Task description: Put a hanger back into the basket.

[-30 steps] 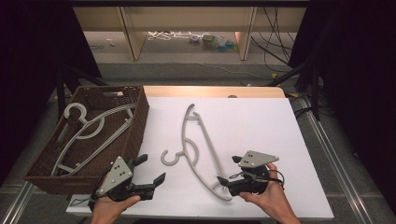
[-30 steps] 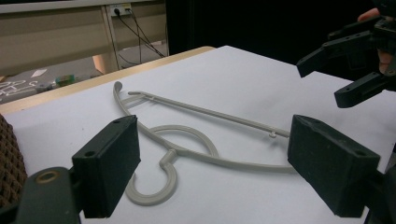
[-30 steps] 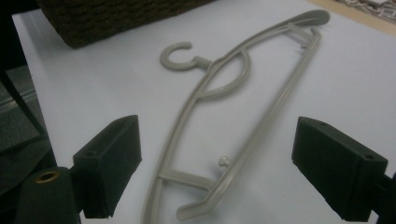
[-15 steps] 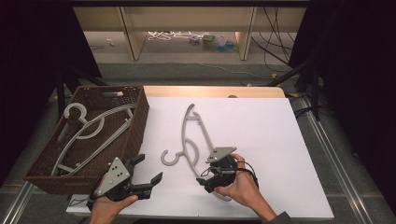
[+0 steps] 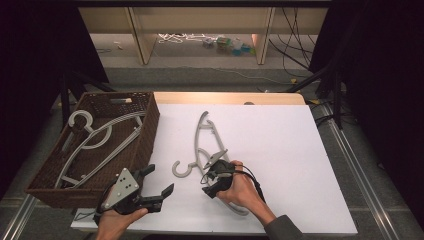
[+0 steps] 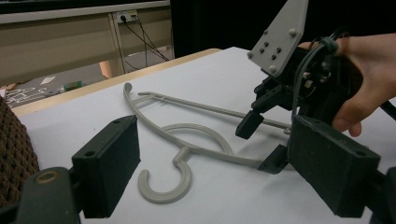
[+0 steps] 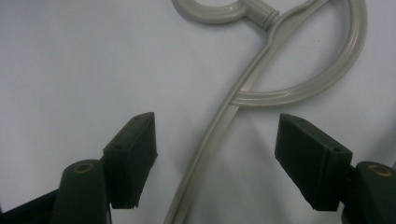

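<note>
Right tool, jaws closing but unclenched, straddles the grey hanger on the white worktop; left tool released beside the hanger-filled wicker basket.

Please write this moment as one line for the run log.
right gripper: jaws closing, astride hanger arm, pads not touching | left gripper: open, idle near basket | table: one hanger

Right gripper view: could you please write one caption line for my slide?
Right gripper, jaws open and just closing, straddles the arm of a grey hanger lying on the white table.
</note>
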A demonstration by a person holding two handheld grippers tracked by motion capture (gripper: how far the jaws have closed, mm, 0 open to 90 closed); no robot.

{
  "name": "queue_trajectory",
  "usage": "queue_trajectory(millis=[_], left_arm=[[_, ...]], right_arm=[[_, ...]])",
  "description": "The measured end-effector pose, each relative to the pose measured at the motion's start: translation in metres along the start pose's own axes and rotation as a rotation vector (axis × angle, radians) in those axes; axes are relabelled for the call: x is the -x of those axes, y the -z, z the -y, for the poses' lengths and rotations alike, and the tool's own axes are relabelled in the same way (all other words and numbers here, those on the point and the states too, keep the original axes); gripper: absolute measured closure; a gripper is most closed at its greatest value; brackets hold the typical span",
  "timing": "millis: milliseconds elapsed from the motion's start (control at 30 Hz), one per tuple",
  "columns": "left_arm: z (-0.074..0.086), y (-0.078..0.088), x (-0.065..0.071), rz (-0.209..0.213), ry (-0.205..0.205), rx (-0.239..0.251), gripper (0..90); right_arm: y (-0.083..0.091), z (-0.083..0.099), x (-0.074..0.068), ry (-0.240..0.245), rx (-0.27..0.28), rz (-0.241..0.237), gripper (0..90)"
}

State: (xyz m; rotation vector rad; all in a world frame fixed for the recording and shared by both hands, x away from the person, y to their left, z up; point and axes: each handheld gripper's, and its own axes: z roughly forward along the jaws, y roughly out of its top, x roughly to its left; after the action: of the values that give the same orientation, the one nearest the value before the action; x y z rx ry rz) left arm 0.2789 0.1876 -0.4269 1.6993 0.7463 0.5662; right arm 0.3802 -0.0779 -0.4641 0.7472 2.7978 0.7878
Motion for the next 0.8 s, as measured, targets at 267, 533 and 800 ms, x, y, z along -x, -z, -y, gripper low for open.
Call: queue_trajectory(millis=[267, 533, 800], left_arm=[[0.0, 0.0, 0.0, 0.013, -0.003, -0.007, 16.7], [0.0, -0.001, 0.001, 0.015, 0.0, -0.007, 16.7], [0.0, -0.001, 0.0, 0.016, -0.004, -0.009, 16.7]], right_arm=[[-0.011, -0.006, 0.004, -0.013, -0.08, -0.032, 47.1], [-0.01, -0.011, 0.005, 0.007, -0.127, -0.013, 55.7], [-0.011, -0.018, 0.004, 0.024, -0.18, -0.016, 59.4]])
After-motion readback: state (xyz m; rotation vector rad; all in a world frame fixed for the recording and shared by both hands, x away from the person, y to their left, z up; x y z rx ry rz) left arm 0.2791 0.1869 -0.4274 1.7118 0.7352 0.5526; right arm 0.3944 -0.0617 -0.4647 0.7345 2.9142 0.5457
